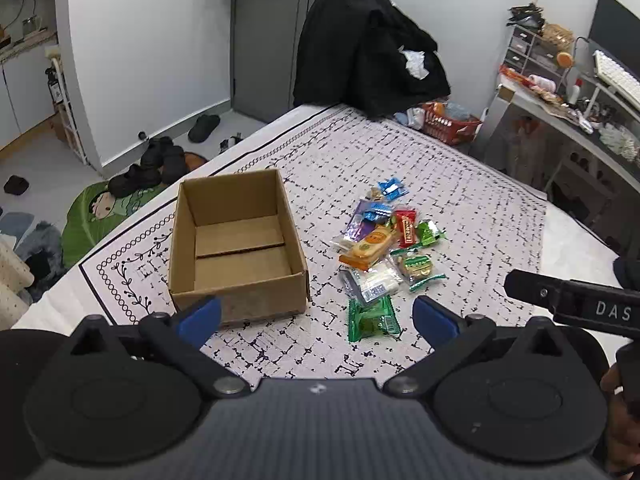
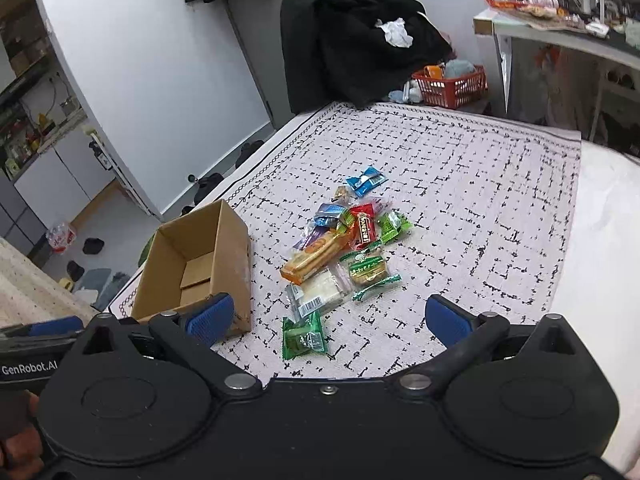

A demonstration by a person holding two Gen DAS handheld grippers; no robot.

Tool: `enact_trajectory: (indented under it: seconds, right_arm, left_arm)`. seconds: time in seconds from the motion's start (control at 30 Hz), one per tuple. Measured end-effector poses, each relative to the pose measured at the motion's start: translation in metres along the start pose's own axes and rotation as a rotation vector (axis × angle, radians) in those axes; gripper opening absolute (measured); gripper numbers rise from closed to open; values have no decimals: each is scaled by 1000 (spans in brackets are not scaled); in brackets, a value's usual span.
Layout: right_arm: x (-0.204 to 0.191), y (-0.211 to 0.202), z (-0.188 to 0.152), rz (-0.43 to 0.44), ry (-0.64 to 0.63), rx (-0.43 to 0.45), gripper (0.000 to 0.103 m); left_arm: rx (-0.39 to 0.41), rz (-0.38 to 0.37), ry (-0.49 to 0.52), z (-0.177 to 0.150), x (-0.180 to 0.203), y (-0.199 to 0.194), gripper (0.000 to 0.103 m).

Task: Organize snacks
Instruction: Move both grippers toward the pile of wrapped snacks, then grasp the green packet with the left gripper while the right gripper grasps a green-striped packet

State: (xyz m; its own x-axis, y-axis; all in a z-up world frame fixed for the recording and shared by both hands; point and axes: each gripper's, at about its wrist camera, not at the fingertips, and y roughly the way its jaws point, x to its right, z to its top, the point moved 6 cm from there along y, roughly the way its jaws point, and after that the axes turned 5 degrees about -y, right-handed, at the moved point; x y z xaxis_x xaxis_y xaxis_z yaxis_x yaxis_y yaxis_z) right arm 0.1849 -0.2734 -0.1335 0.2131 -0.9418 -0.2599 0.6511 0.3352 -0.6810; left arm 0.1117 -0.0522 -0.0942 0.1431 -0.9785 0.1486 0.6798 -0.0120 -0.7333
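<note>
Presently: both claws, left (image 1: 316,316) and right (image 2: 326,318), spread wide, empty, above patterned bed cover (image 2: 460,200). Snack pile (image 1: 384,248) just beside empty cardboard box (image 1: 236,240).

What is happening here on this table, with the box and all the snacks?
A person holds two gripper tools over a patterned tablecloth to sort snacks. Both the left tool and the right tool are open and hold nothing. The cardboard box is empty. The wrapped snacks lie in a loose pile to its right, with a green packet nearest the tools. Nothing has been packed yet.
</note>
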Motion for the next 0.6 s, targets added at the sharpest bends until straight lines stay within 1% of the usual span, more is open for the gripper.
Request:
enact_trajectory:
  seconds: [0.23, 0.4, 0.5, 0.6]
  right_arm:
    - [14, 27, -2, 21, 49, -35, 100]
    - [20, 49, -6, 39, 71, -68, 99]
    - [24, 63, -7, 75, 108, -92, 98]
    - [28, 76, -4, 89, 138, -111, 97]
  left_arm:
    - [-38, -13, -31, 3, 6, 23, 100]
    - [-80, -28, -59, 1, 11, 43, 96]
    - [-112, -28, -71, -3, 14, 57, 95]
    - [-149, -31, -80, -7, 17, 73, 91]
